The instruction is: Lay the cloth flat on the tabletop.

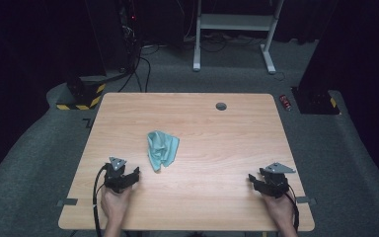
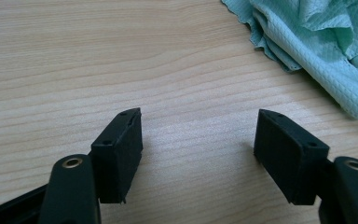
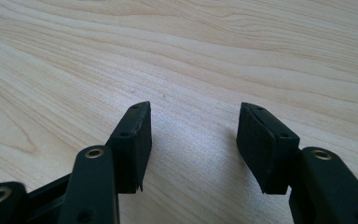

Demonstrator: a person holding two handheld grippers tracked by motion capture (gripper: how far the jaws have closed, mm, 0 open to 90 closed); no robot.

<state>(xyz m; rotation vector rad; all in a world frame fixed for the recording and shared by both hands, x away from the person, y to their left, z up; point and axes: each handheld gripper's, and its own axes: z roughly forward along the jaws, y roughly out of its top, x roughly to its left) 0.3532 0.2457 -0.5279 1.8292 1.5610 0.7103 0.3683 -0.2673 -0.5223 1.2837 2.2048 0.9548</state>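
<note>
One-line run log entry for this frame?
left gripper: open, empty, near cloth | right gripper: open, empty, over bare wood | cloth: teal, crumpled, mid-table, untouched | table: wooden

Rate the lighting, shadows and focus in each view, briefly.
High view: the wooden table is evenly lit, the room behind nearly black, the picture soft. Left gripper view: the teal cloth is sharp enough to show its weave, with a dark shadow under its edge; the near parts of the left gripper blur. Right gripper view: a pale sheen on the wood ahead of the right gripper.
</note>
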